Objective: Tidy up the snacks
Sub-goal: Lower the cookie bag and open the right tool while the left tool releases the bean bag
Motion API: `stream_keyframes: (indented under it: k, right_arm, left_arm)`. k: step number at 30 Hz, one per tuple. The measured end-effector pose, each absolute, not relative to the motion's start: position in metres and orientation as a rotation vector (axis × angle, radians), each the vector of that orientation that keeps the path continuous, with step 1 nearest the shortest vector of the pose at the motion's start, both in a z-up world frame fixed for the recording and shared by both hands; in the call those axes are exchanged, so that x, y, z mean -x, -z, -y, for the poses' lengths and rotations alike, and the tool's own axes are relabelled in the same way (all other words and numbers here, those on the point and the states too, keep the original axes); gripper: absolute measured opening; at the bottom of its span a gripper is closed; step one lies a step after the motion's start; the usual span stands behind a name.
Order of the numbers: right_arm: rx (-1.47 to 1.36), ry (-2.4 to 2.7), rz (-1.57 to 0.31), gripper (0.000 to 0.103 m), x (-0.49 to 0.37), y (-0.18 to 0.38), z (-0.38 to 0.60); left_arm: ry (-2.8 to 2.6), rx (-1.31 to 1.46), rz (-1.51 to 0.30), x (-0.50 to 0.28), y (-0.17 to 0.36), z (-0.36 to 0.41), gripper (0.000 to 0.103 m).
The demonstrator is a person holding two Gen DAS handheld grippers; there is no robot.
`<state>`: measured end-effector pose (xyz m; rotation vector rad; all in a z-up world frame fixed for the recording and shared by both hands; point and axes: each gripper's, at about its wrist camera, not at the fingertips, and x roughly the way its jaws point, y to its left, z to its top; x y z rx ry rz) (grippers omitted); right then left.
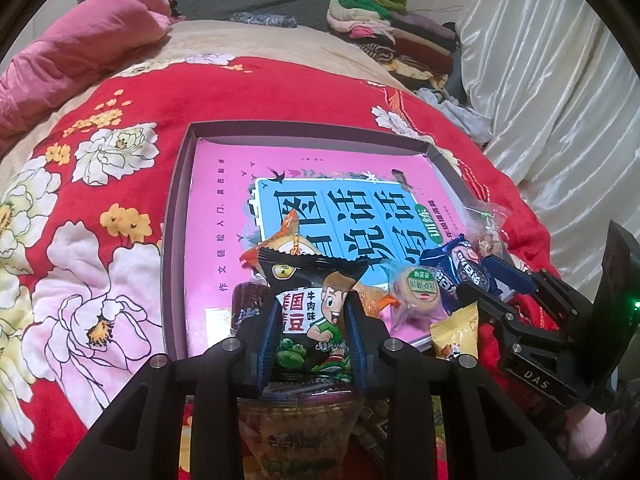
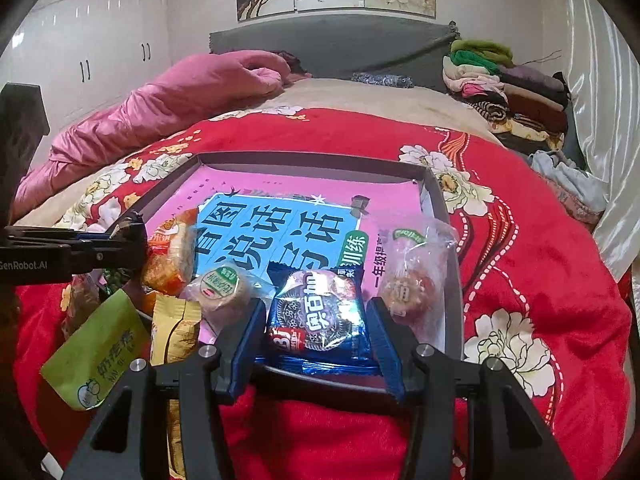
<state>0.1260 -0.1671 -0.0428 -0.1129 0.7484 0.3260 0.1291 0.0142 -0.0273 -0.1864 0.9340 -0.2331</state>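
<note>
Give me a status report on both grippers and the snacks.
Left hand-held gripper shut on black bean packet. Right hand-held gripper straddles blue cookie packet, grip unclear. Both over box near edge; other snacks crowd around.
</note>
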Motion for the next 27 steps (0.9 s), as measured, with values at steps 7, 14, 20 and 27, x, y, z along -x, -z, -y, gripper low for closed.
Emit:
stream_keyframes:
  k: [7,14,20,27]
  right_arm:
    - [0.098,-0.36,-0.759,0.053,-0.123,0.042,0.166]
    - [0.091,-0.381,-0.751,0.053,-0.121,0.04,0.163]
    - [0.084,-0.384,-0.74,0.053,-0.12,0.036,0.164]
    - [0.078,-0.387,-0.728,0.053,-0.118,0.033,0.165]
  left_arm:
    - [0.228,0.191,-0.931,-0.129,0.025,-0.016,0.043]
    - [0.219,0.193,-0.915,-0.128,0.019,-0.02,0.046]
    - [0.205,0.191,-0.917,-0.128,0.02,-0.022,0.048]
    - [0.181,0.158,-0.905,-0.124,0.015,-0.028,0.053]
